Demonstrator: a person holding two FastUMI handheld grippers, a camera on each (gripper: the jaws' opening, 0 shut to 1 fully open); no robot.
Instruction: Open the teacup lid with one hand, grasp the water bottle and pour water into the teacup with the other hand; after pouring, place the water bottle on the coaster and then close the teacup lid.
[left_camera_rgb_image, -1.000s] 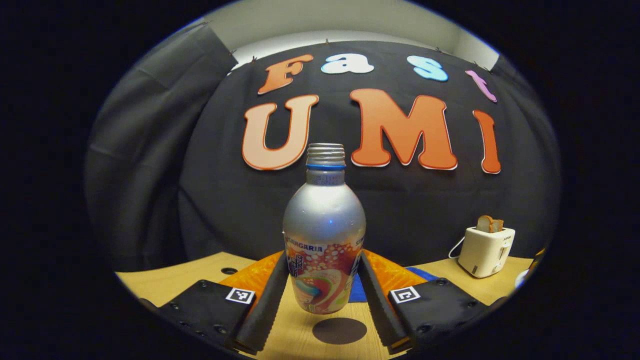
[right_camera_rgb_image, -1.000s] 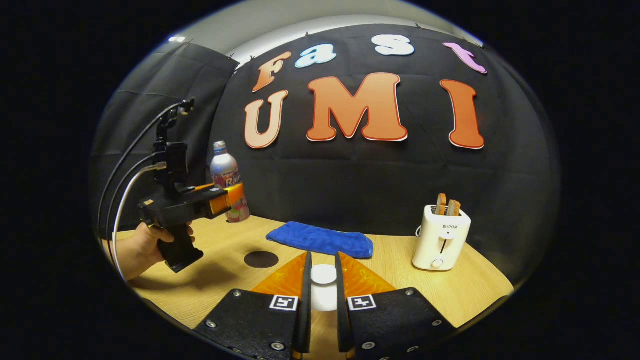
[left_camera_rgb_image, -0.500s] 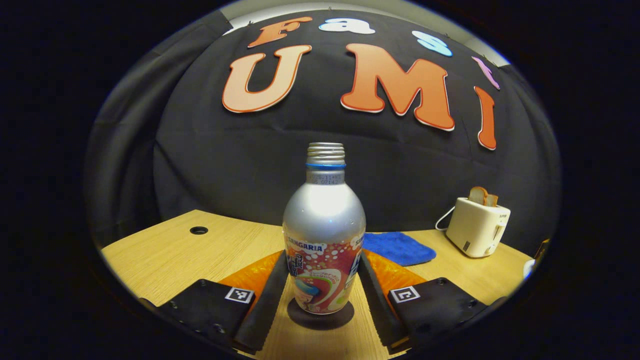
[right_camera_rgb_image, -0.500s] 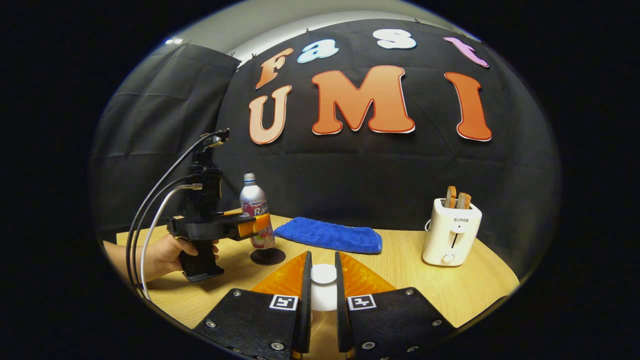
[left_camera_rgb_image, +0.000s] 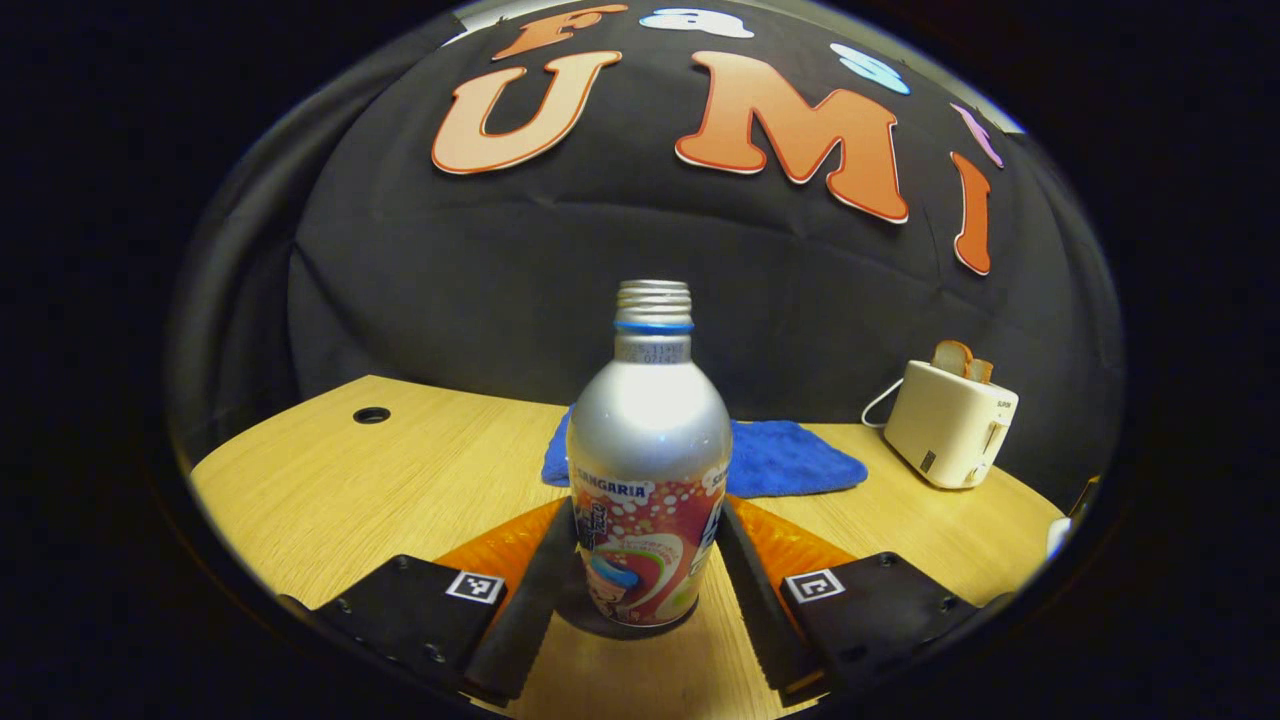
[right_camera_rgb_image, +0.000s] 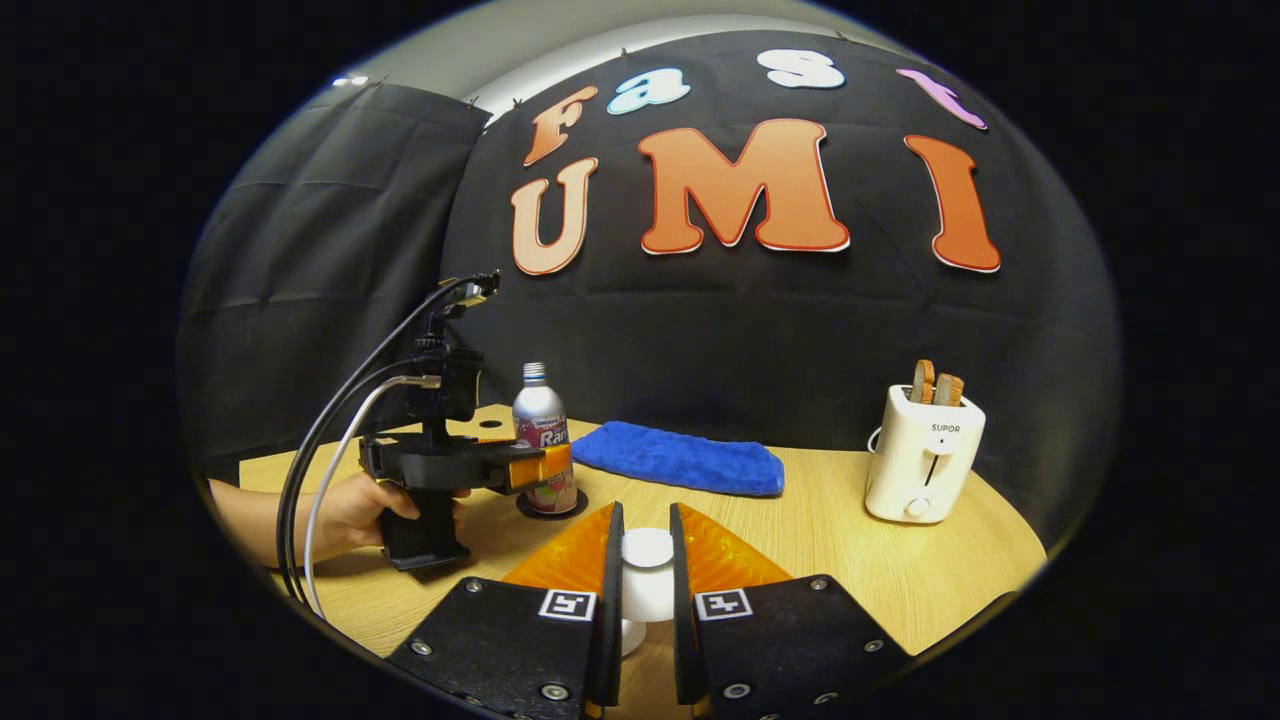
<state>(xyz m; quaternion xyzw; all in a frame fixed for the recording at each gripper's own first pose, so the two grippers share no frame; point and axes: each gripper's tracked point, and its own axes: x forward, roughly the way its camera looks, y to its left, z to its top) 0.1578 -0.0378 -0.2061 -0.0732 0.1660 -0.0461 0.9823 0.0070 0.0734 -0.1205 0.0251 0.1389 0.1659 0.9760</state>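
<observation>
A silver water bottle (left_camera_rgb_image: 648, 450) with a colourful label and no cap stands upright on the dark round coaster (left_camera_rgb_image: 578, 618). My left gripper (left_camera_rgb_image: 645, 515) is shut on its lower body, one finger on each side. In the right gripper view, the bottle (right_camera_rgb_image: 538, 418) on the coaster (right_camera_rgb_image: 572, 508) and the left gripper (right_camera_rgb_image: 545, 466) appear at the left, with a hand (right_camera_rgb_image: 350, 505) holding that gripper. My right gripper (right_camera_rgb_image: 645, 512) is shut on the white knob of the teacup lid (right_camera_rgb_image: 647, 550). The cup under it is hidden by the fingers.
A folded blue cloth (right_camera_rgb_image: 680, 458) lies at the back of the wooden table (right_camera_rgb_image: 800, 520). A white toaster (right_camera_rgb_image: 925, 465) with bread slices stands at the right. A round cable hole (left_camera_rgb_image: 371, 415) sits far left. Cables (right_camera_rgb_image: 330, 440) trail from the left gripper.
The left gripper has lowered the bottle from above the table onto the coaster. The right gripper has kept its hold on the lid and hardly moved.
</observation>
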